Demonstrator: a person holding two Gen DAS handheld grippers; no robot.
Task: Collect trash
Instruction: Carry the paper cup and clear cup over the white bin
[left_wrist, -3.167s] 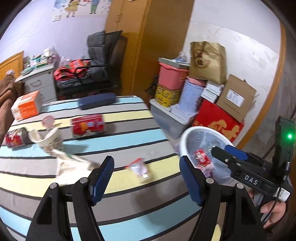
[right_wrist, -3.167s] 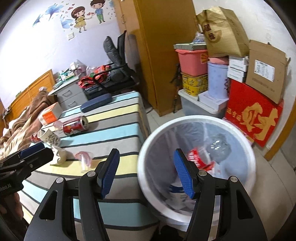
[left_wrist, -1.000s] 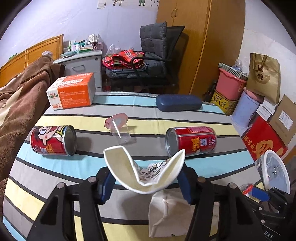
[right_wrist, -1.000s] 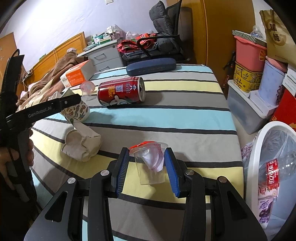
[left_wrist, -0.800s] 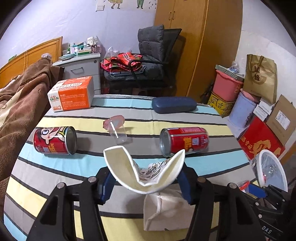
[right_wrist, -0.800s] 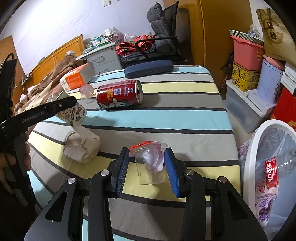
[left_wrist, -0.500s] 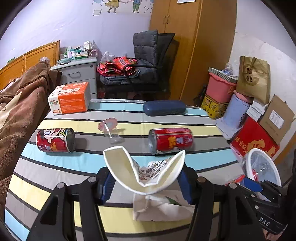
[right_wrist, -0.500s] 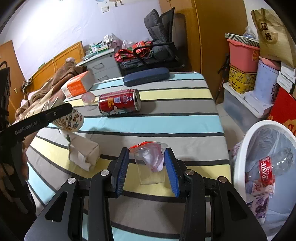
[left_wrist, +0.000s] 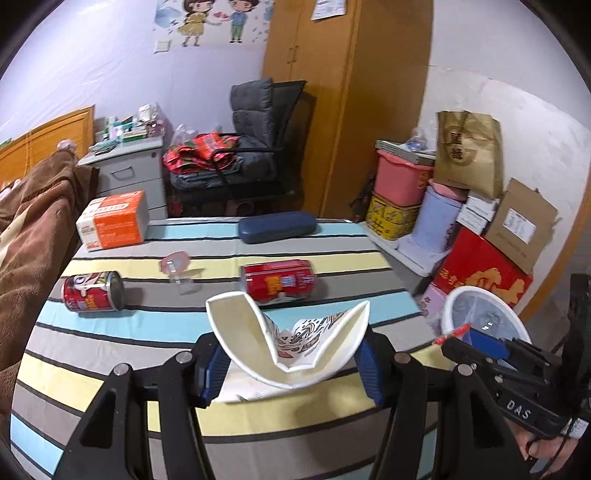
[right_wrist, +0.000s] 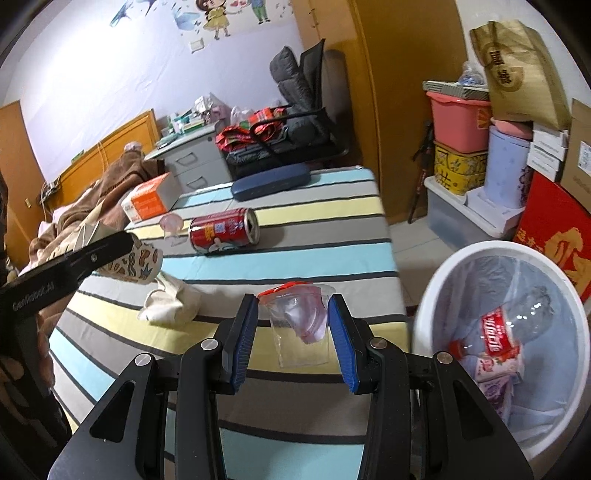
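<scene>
My left gripper (left_wrist: 290, 363) is shut on a squashed white paper cup (left_wrist: 288, 347) with a patterned outside, held above the striped table (left_wrist: 110, 354). My right gripper (right_wrist: 295, 339) is shut on a clear plastic cup (right_wrist: 299, 332) with a red-edged lid, held over the table's near right side. The white trash bin (right_wrist: 436, 295) stands just right of it on the floor, with a bottle and wrappers inside. Left on the table are two red cans (left_wrist: 279, 282) (left_wrist: 92, 291), a small clear cup with a pink lid (left_wrist: 177, 269) and a crumpled white paper bag (right_wrist: 171, 301).
An orange box (left_wrist: 114, 219) and a dark blue case (left_wrist: 277, 227) lie at the table's far edge. A brown blanket (left_wrist: 33, 221) borders the left. Stacked tubs, cartons and a red box (left_wrist: 480, 277) crowd the right wall behind the bin. A chair with clothes stands beyond.
Both grippers have risen and drawn back from the table, each keeping its cup. The table items look smaller and farther, and the bin has come further into the right wrist view.
</scene>
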